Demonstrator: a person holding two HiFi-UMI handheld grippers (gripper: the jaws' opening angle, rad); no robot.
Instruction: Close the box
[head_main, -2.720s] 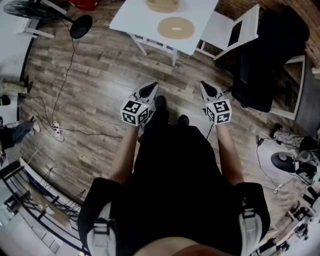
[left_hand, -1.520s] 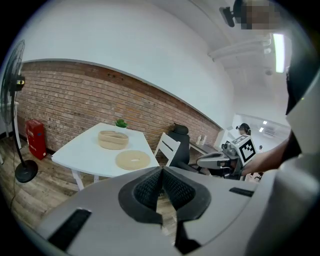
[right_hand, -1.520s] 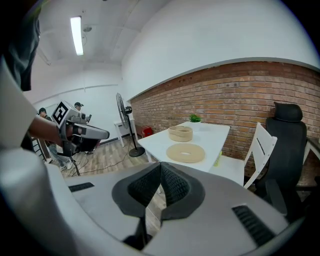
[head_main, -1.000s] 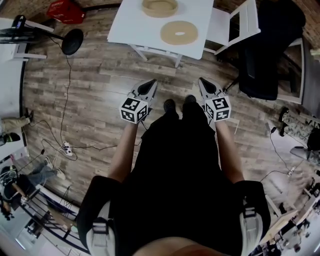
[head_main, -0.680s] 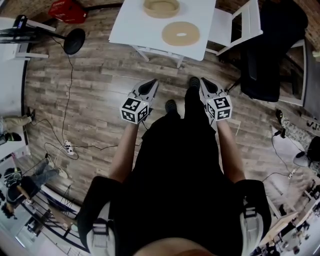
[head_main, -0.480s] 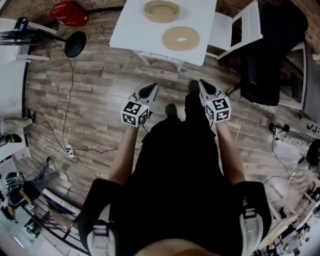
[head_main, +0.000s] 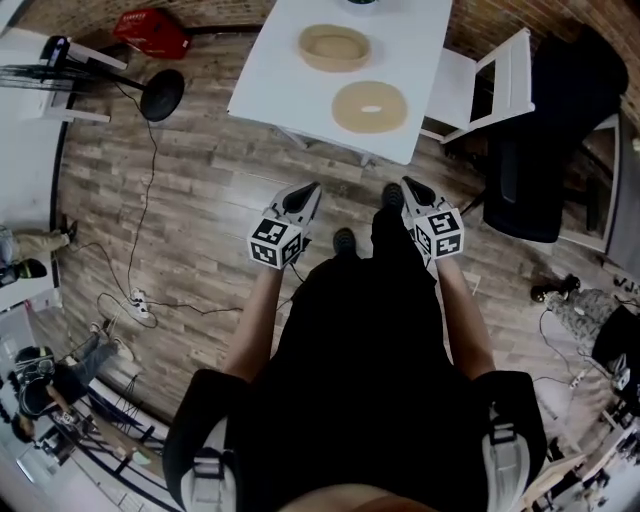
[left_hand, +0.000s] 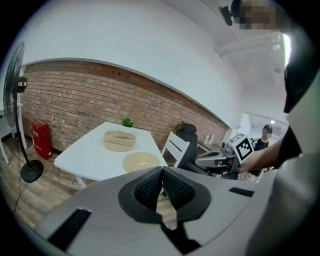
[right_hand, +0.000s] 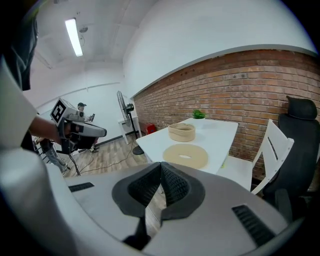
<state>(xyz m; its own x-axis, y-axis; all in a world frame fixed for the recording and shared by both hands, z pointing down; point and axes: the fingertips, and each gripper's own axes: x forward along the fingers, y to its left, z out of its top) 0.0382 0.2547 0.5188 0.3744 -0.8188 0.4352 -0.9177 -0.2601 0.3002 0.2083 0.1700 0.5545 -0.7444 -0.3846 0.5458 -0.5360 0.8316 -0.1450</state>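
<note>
Tan and thin-walled, the round box (head_main: 334, 47) and its flat lid (head_main: 369, 107) lie near each other, not touching, on the white bench (head_main: 280, 80) ahead. I judge both light and stiff but easily dented, so I'd pinch the lid at its rim. My left hand-held gripper (head_main: 311, 188) and right hand-held gripper (head_main: 409, 184) are both closed and empty above the plank floor (head_main: 200, 200), short of the bench.

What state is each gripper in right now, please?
Left gripper: closed, holding nothing.
Right gripper: closed, holding nothing.
</note>
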